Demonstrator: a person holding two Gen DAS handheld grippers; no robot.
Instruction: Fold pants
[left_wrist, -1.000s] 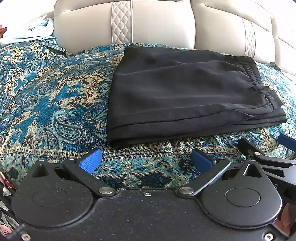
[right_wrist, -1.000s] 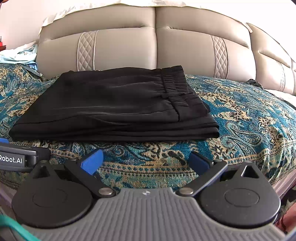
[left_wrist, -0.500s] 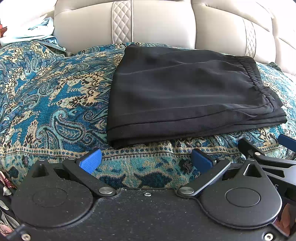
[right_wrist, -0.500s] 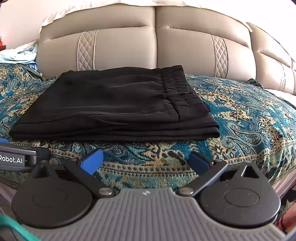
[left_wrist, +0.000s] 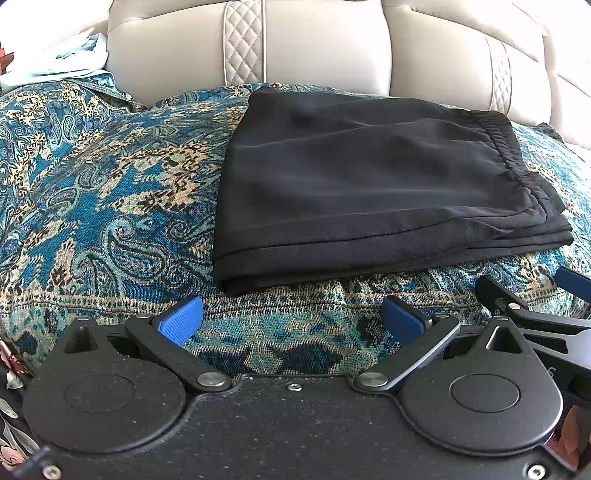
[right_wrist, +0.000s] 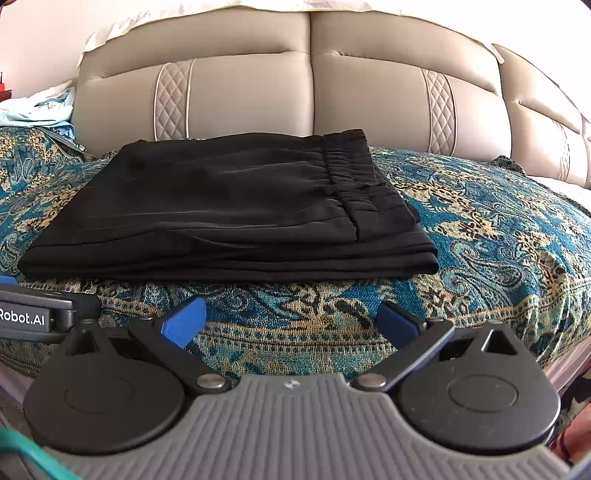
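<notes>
Black pants (left_wrist: 376, 184) lie folded into a flat stack on the teal paisley bedspread (left_wrist: 110, 206), waistband to the right. They also show in the right wrist view (right_wrist: 236, 214). My left gripper (left_wrist: 291, 321) is open and empty, just in front of the stack's near left corner. My right gripper (right_wrist: 290, 323) is open and empty, in front of the stack's near edge. The right gripper's fingers (left_wrist: 524, 306) show at the right edge of the left wrist view. The left gripper's body (right_wrist: 33, 317) shows at the left edge of the right wrist view.
A beige padded headboard (right_wrist: 310, 88) stands behind the pants. Light blue cloth (left_wrist: 59, 62) lies at the back left. The bed's edge (right_wrist: 569, 365) drops off at the lower right.
</notes>
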